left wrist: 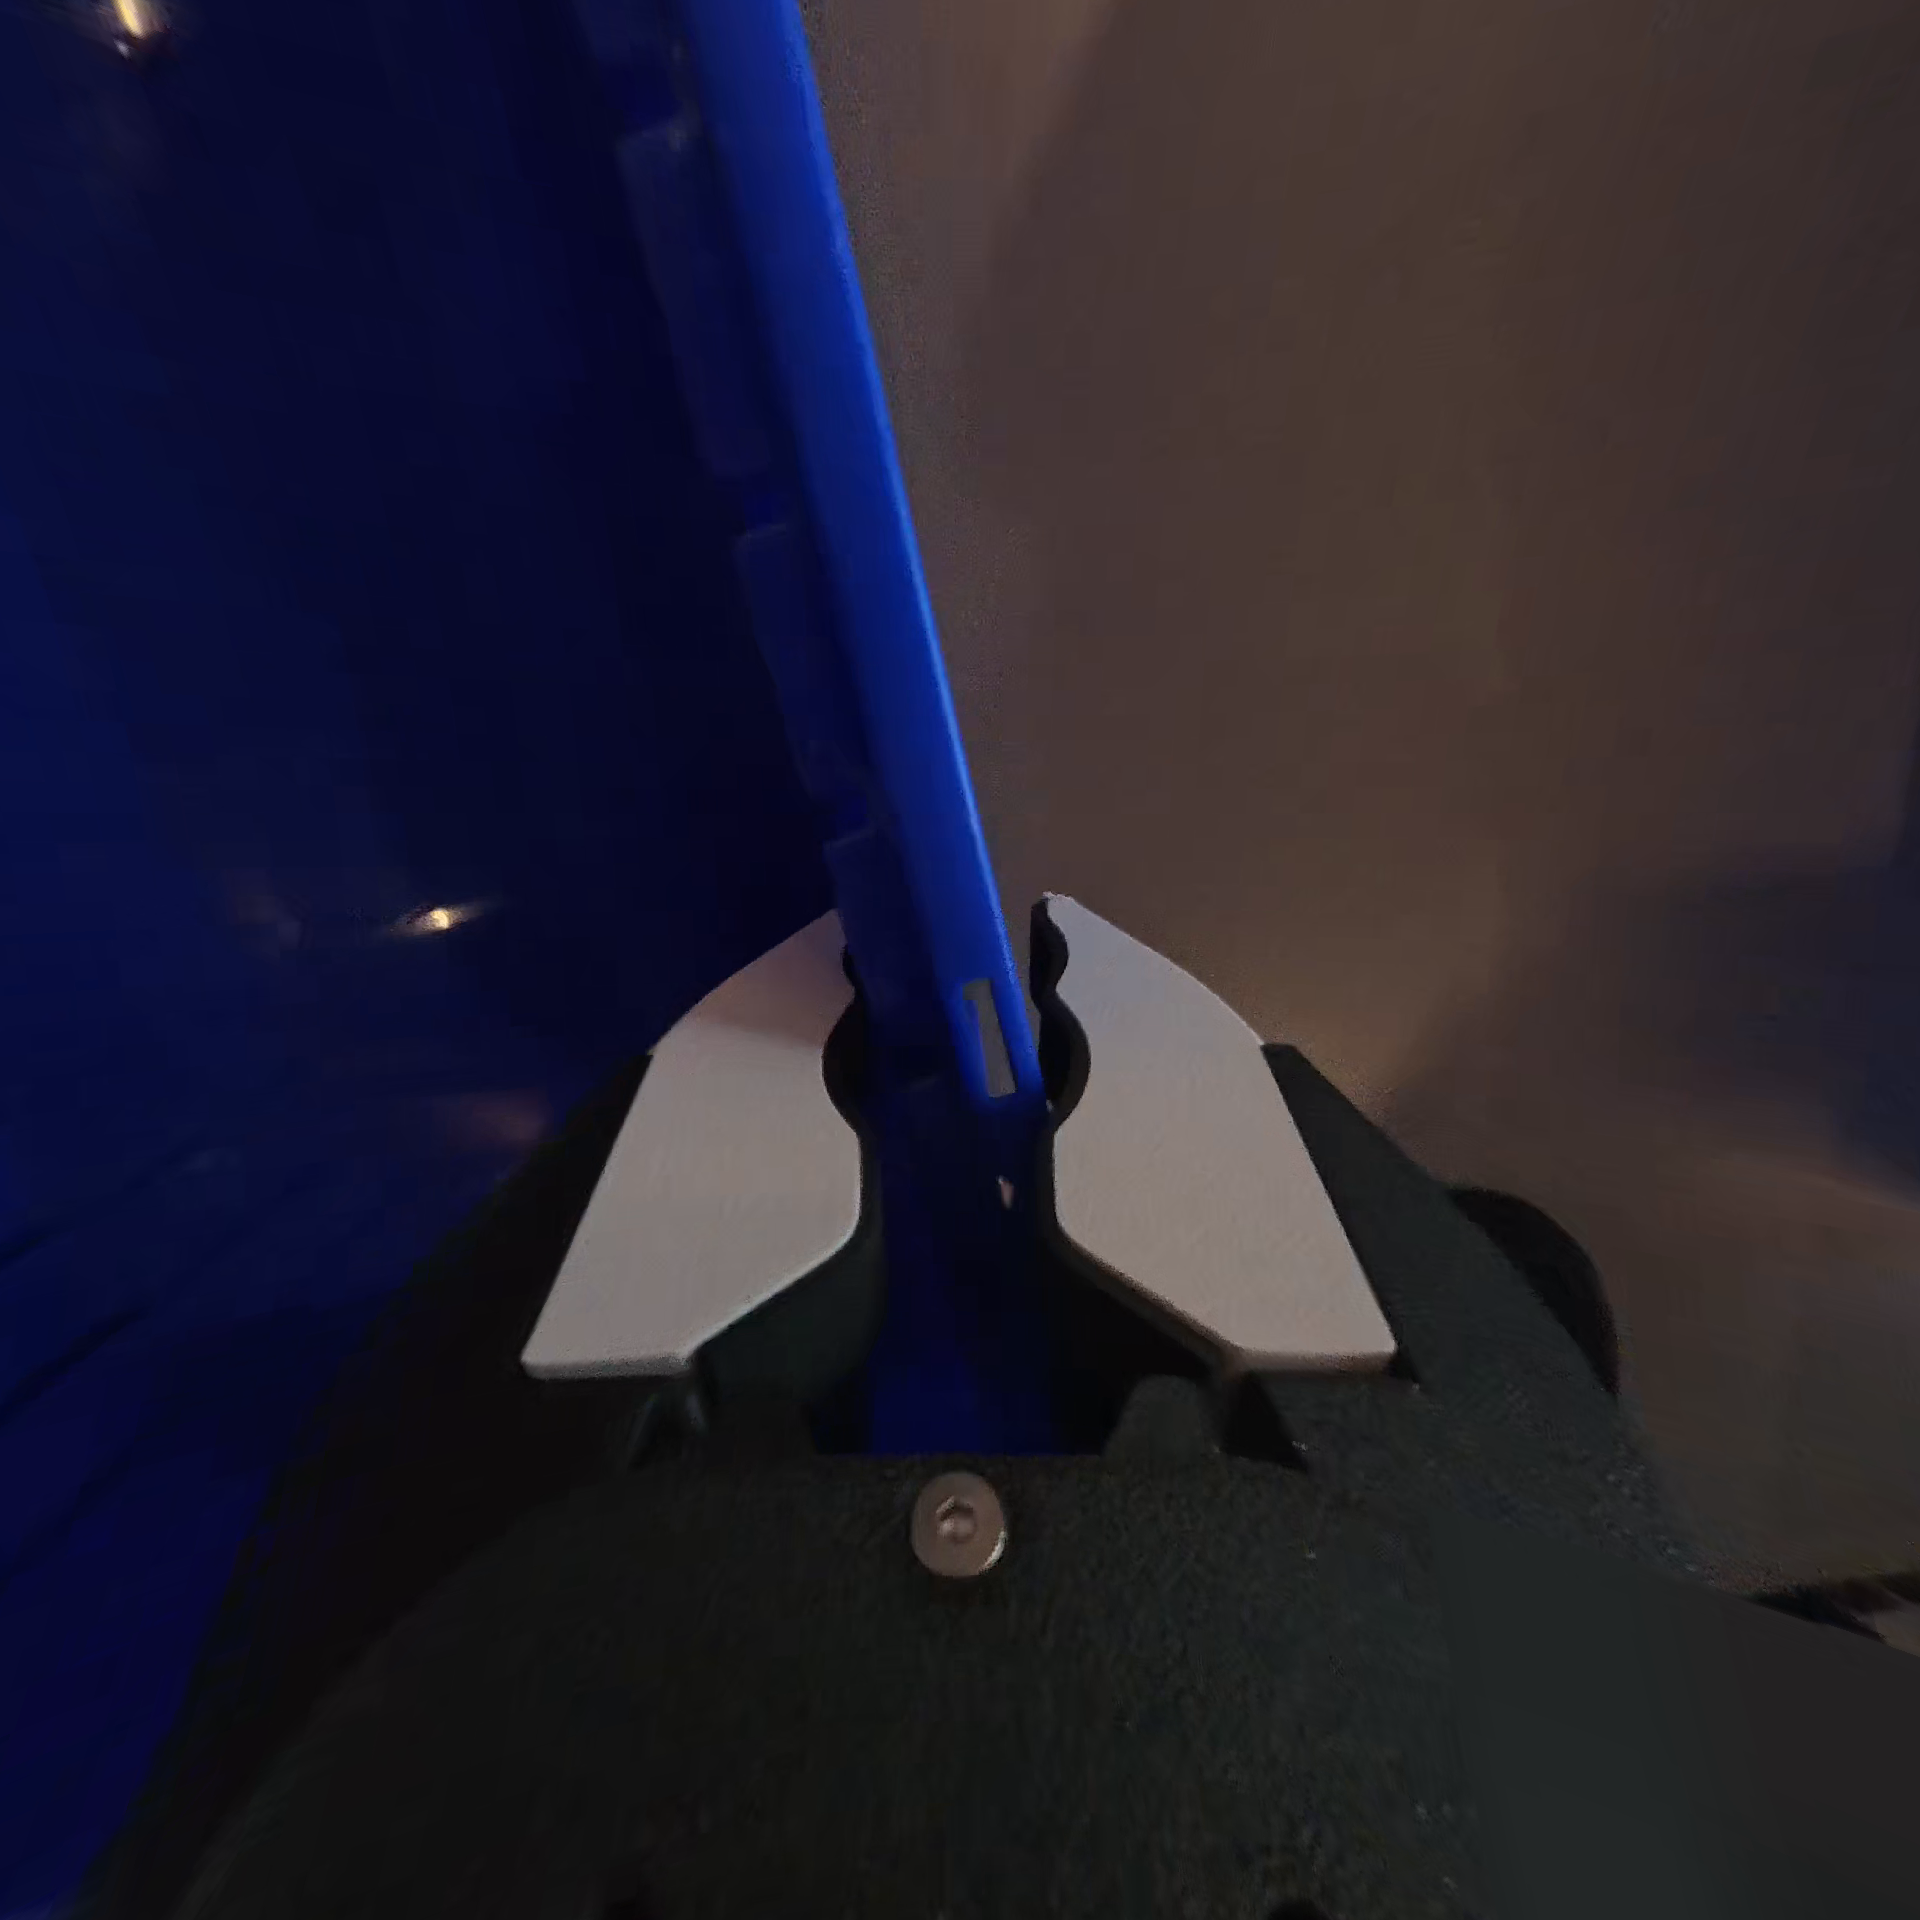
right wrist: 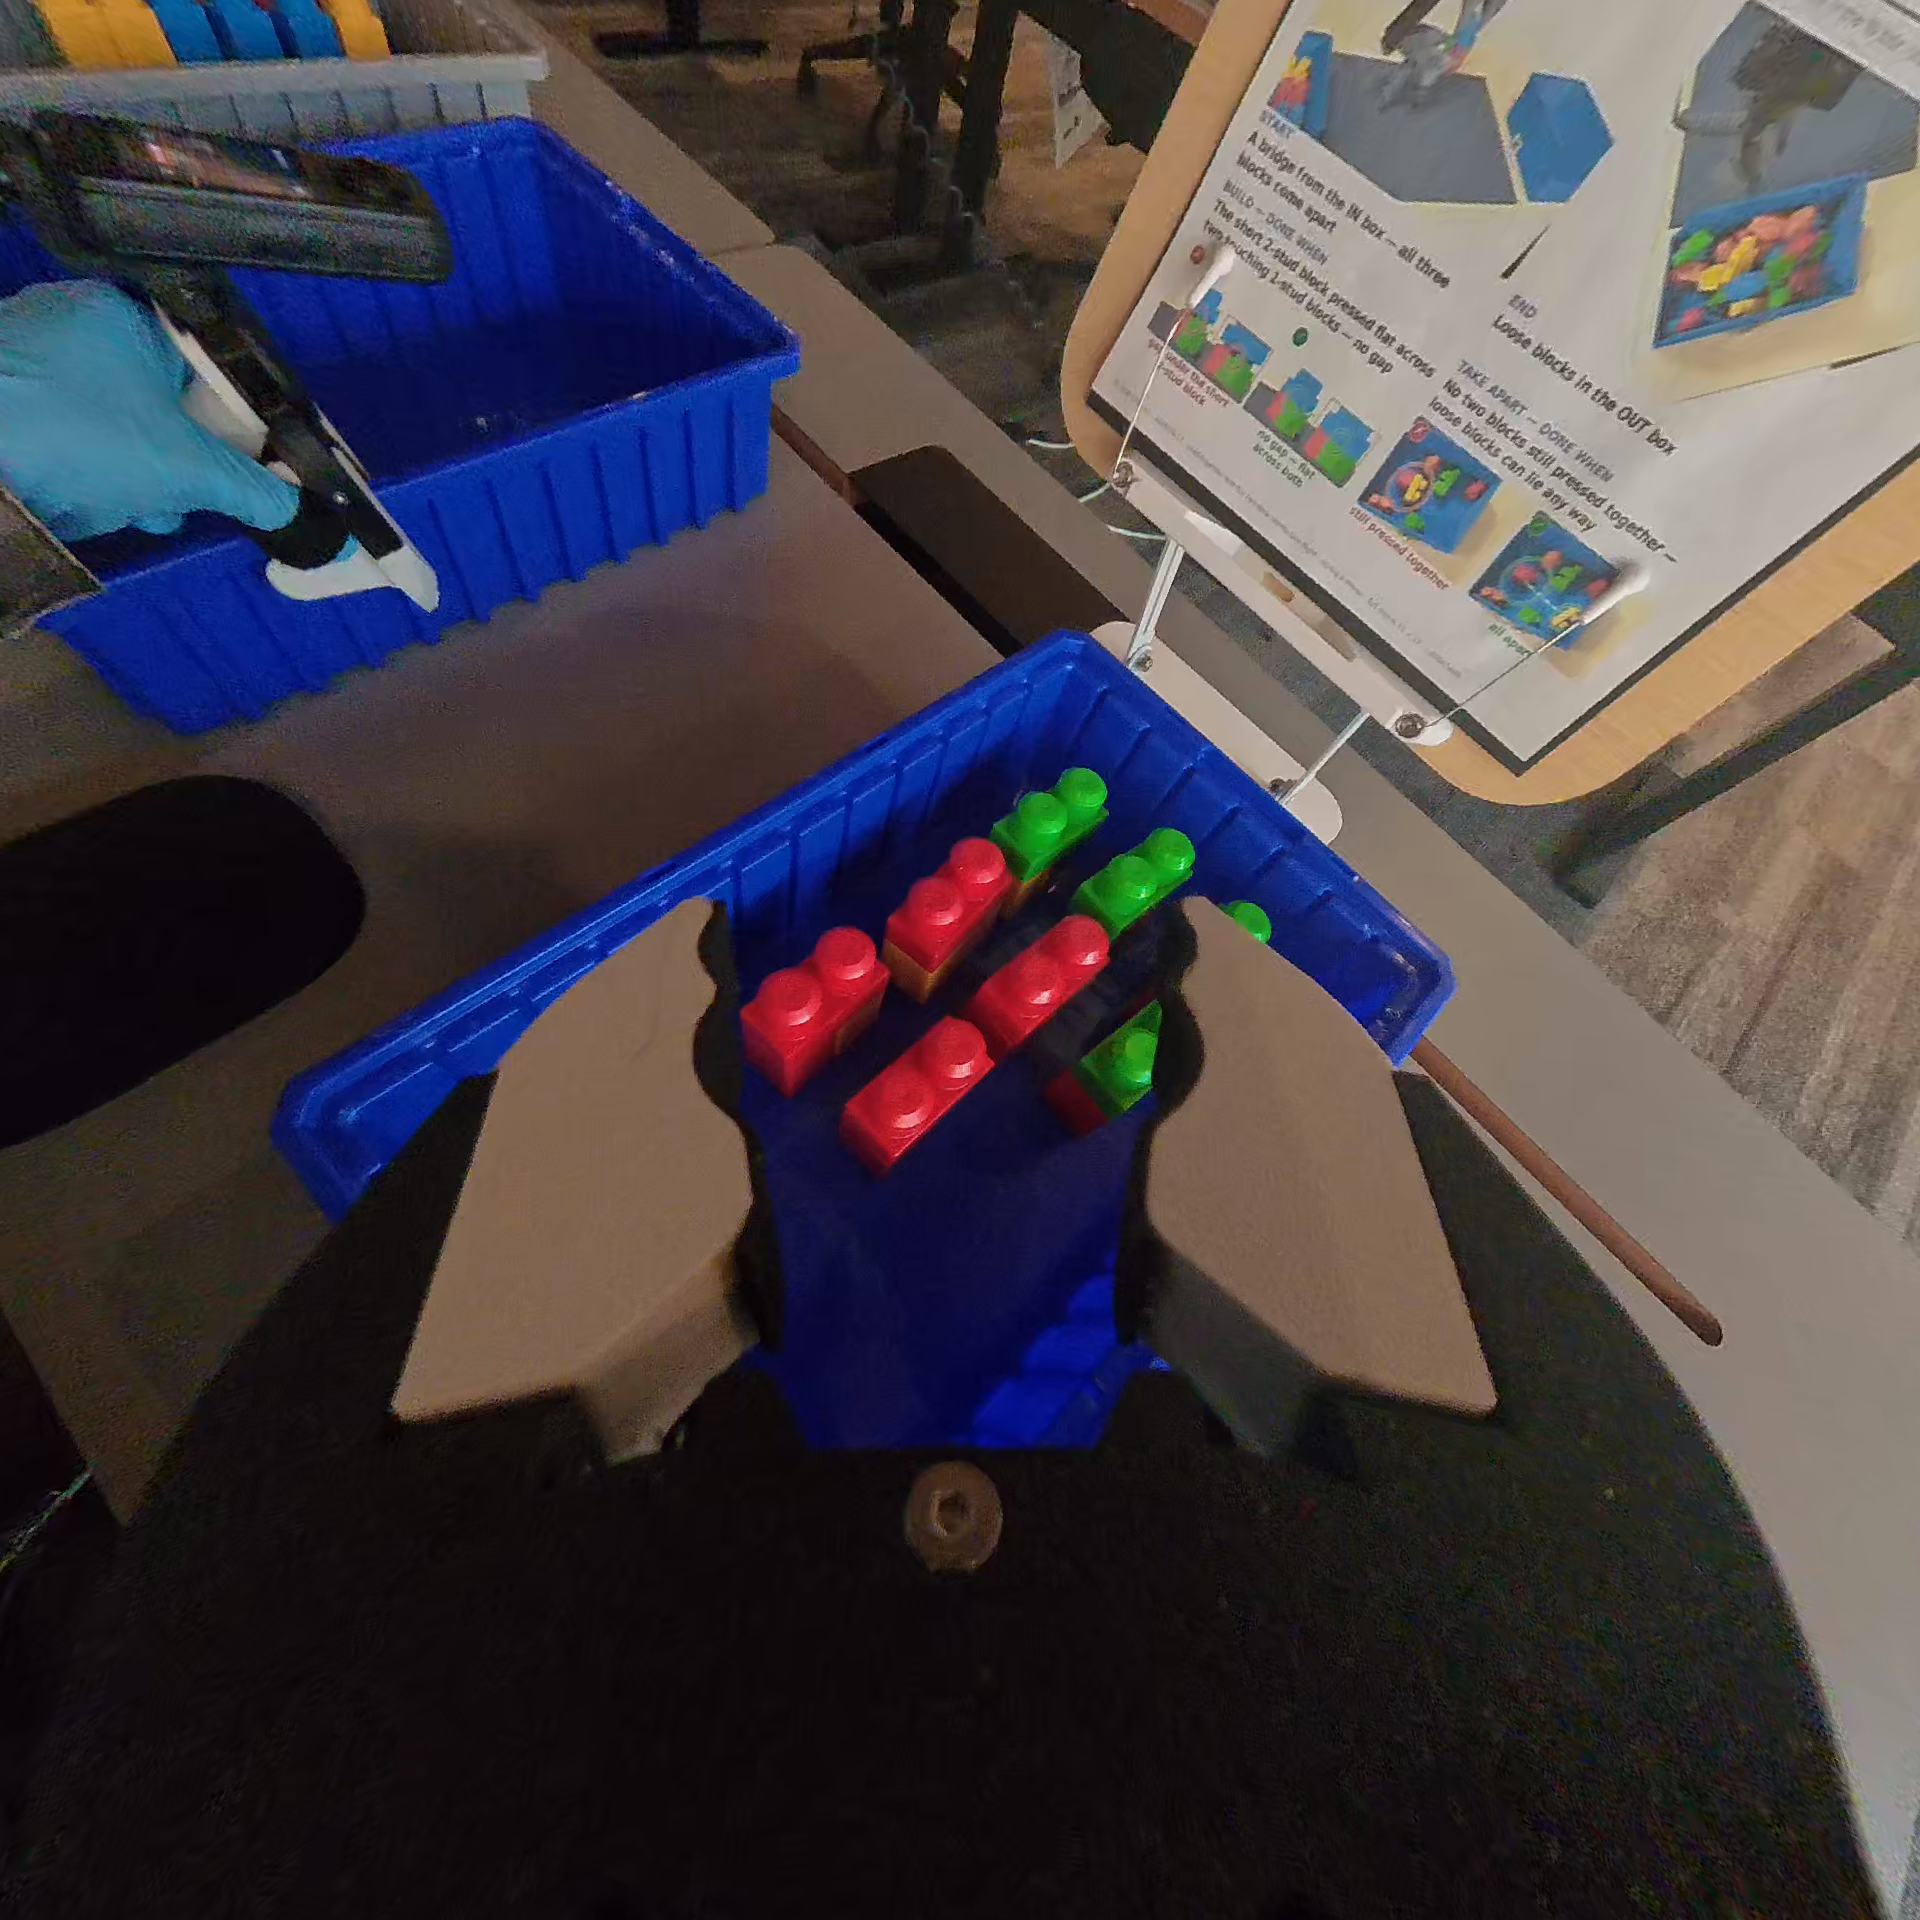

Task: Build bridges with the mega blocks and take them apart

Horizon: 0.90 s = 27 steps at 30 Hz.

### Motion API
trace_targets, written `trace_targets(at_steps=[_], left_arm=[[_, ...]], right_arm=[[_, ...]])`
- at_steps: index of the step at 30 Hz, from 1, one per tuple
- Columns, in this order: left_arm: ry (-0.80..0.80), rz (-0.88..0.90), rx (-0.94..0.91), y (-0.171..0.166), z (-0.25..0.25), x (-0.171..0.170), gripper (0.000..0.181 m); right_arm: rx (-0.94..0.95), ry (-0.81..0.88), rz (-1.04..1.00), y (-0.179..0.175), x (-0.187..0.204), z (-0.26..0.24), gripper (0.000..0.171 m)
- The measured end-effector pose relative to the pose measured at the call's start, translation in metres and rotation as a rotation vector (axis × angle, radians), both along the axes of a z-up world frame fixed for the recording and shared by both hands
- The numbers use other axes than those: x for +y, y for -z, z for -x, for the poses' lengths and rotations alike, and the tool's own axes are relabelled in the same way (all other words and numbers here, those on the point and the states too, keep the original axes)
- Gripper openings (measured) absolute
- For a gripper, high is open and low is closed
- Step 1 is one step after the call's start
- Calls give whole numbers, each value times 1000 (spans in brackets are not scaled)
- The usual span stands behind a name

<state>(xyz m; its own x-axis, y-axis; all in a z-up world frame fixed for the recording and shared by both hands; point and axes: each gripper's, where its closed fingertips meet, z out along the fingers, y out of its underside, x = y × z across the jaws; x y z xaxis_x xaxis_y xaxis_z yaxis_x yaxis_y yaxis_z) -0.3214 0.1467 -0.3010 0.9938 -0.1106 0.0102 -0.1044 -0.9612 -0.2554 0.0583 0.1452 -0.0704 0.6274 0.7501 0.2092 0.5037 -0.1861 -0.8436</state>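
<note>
My right gripper [right wrist: 945, 925] is open and empty, held over the near blue bin [right wrist: 582, 997]. In that bin lie several red two-stud blocks [right wrist: 925, 1091] and green two-stud blocks [right wrist: 1132, 883], some stacked on other blocks; a blue block [right wrist: 1049, 1371] lies near my palm. My left gripper [left wrist: 940, 935] is shut on the rim [left wrist: 883, 623] of a second blue bin. It also shows in the right wrist view [right wrist: 353, 571], held by a hand in a blue glove [right wrist: 114, 416], clamped on the near wall of the far-left blue bin [right wrist: 582, 416], whose inside looks bare.
A grey bin [right wrist: 260, 94] with yellow and blue blocks stands behind the far-left bin. An instruction board [right wrist: 1507, 364] on a wire stand rises at the right. A brown rod [right wrist: 1558, 1195] lies along the table's right edge. A dark oval patch [right wrist: 156, 935] is at the left. The gap from one gripper's tips to the other's is roughly 45 centimetres.
</note>
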Motion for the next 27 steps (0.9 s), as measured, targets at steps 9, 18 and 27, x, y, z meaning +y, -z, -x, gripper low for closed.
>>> trace_targets(at_steps=[9,18,27], left_arm=[[51,-16,22,-1,-19,43,26],[22,-55,-61,-1,-96,74,25],[-93,11,-76,0,-137,61,25]], right_arm=[[54,49,-2,-5,6,-22,78],[102,77,1,-9,8,-39,78],[159,71,-19,-19,4,-52,78]])
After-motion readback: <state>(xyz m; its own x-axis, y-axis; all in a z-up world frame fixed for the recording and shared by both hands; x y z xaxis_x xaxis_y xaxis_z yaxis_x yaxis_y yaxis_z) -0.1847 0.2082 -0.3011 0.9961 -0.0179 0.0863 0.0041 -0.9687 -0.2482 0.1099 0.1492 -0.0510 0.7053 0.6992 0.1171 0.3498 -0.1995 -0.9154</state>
